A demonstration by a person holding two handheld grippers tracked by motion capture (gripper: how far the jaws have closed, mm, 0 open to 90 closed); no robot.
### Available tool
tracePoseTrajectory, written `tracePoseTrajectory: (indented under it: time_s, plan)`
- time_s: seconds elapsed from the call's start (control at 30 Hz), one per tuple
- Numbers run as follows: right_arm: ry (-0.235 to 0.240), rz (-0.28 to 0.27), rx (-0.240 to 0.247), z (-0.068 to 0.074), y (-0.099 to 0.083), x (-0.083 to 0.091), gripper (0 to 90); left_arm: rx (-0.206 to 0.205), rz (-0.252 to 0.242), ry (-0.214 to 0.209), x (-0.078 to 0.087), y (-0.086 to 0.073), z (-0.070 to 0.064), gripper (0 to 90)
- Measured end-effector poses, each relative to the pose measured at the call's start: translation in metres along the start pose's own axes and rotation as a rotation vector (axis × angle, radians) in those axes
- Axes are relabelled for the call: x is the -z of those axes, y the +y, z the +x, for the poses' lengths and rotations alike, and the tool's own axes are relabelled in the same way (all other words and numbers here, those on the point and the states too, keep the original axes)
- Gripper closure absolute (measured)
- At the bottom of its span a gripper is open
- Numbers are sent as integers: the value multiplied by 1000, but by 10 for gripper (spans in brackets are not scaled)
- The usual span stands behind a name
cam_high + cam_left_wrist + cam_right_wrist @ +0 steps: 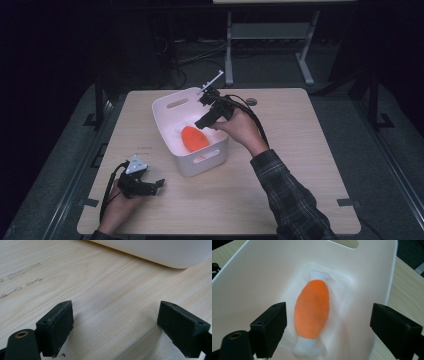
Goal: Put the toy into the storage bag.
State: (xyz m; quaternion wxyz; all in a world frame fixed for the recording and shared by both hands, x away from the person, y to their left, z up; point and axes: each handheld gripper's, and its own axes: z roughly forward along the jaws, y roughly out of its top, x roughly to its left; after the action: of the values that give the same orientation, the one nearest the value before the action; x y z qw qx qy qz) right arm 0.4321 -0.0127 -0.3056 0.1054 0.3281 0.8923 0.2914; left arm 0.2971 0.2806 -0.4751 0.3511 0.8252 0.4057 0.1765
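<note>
Two grippers in play, one matters: the right gripper (206,119) hangs over the rim of the white plastic handled bin (168,106), pointing down into it; its black jaws are spread wide with nothing between them; the orange plush drumstick toy with white bone-shaped ends (312,312) lies flat on the bin floor, directly ahead of and below that claw, roughly centred in the gap between the jaws in the right gripper view; its long axis runs straight away from the claw, near end low between the jaws, far end towards the bin's cut-out handle (343,243); so the jaws already bracket the toy across its narrow width, my read is a straight descent would close on the orange belly without a wrist turn; clearance to the bin walls on either side of the jaws looks the tight part; the left gripper (142,186) sits well apart, low over the pale wood-grain table (300,150), jaws also wide and empty, bin's outer wall (160,252) ahead of it and off to one side; right hand is plainly the nearer one.
</note>
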Motion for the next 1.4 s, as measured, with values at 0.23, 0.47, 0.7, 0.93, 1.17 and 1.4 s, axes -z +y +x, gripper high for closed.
tracePoseTrajectory:
  time_s: [0.23, 0.47, 0.7, 0.93, 1.17, 1.4]
  plan:
    - [-16, -25, -14, -13, -19, 17, 139, 0, 0, 1, 0, 0, 0, 129]
    - [-22, -43, -27, -23, -40, 27, 139, 1, -1, 1, 0, 0, 0, 129]
    - [-19, -80, -39, -35, -67, 38, 139, 0, -1, 1, 0, 0, 0, 129]
    - [-16, -92, -67, -45, -96, 43, 139, -3, 2, 1, 0, 0, 0, 129]
    - [-28, -119, -87, -51, -120, 48, 138, -3, 2, 1, 0, 0, 0, 129]
    - [-53, -133, -85, -51, -150, 48, 111, 0, 0, 1, 0, 0, 0, 129]
